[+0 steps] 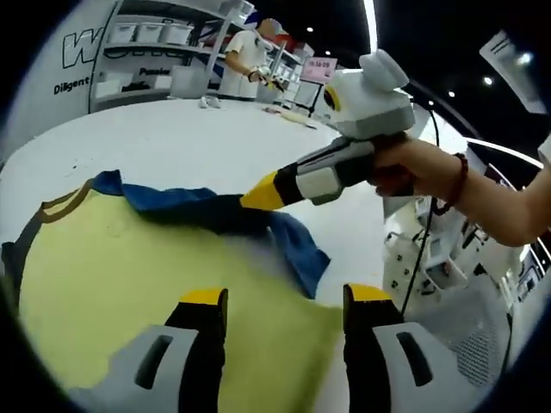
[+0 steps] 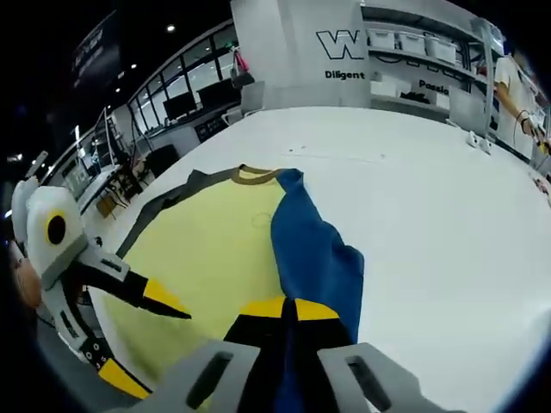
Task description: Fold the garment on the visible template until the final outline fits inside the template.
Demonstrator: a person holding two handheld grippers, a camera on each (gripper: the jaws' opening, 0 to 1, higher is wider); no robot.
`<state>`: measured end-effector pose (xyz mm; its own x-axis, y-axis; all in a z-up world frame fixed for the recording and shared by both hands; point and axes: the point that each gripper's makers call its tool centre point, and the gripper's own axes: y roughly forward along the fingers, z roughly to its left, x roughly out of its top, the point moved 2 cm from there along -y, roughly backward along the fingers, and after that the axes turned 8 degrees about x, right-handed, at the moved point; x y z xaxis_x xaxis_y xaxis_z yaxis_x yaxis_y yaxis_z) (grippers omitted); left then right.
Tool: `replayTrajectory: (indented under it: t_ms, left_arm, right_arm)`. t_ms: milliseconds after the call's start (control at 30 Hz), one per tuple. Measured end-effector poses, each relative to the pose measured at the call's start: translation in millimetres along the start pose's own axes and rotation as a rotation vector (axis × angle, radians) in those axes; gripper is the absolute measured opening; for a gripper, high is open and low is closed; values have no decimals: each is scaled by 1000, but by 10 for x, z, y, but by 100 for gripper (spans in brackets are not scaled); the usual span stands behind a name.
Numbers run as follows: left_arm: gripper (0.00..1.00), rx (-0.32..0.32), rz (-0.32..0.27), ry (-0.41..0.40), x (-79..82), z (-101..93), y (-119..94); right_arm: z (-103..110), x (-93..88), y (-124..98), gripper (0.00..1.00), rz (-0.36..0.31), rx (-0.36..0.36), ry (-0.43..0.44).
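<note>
A yellow shirt with an olive collar lies flat on the white table. Its blue sleeve is folded in over the yellow body. My right gripper is shut on the sleeve's near end; in the left gripper view it comes in from the right, held by a hand, pinching the blue cloth. My left gripper hovers open over the shirt's yellow lower part, jaws wide apart with nothing between them, and shows as in the right gripper view. A dark grey band borders the shirt's other side.
The white table stretches far behind the shirt, with a few small items near its back edge. Shelves with bins and a person in a white shirt stand beyond it. Desks with monitors line the far wall.
</note>
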<state>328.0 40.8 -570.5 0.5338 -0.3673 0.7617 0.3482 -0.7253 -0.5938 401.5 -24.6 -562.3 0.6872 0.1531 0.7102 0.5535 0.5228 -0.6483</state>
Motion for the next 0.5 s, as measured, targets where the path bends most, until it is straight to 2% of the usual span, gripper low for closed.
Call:
replayTrajectory:
  t_ms: [200, 267, 333, 500]
  left_arm:
    - [49, -42, -10, 0, -9, -112, 277]
    - [46, -80, 1, -63, -18, -163, 345]
    - [46, -92, -19, -78, 6, -174, 384]
    - [32, -94, -14, -103, -9, -145, 508]
  right_arm:
    - [5, 68, -9, 0, -19, 6, 35]
    - [-1, 96, -16, 0, -27, 8, 40]
    - [-12, 110, -16, 0, -28, 7, 39]
    - [-39, 232, -49, 0, -63, 3, 56]
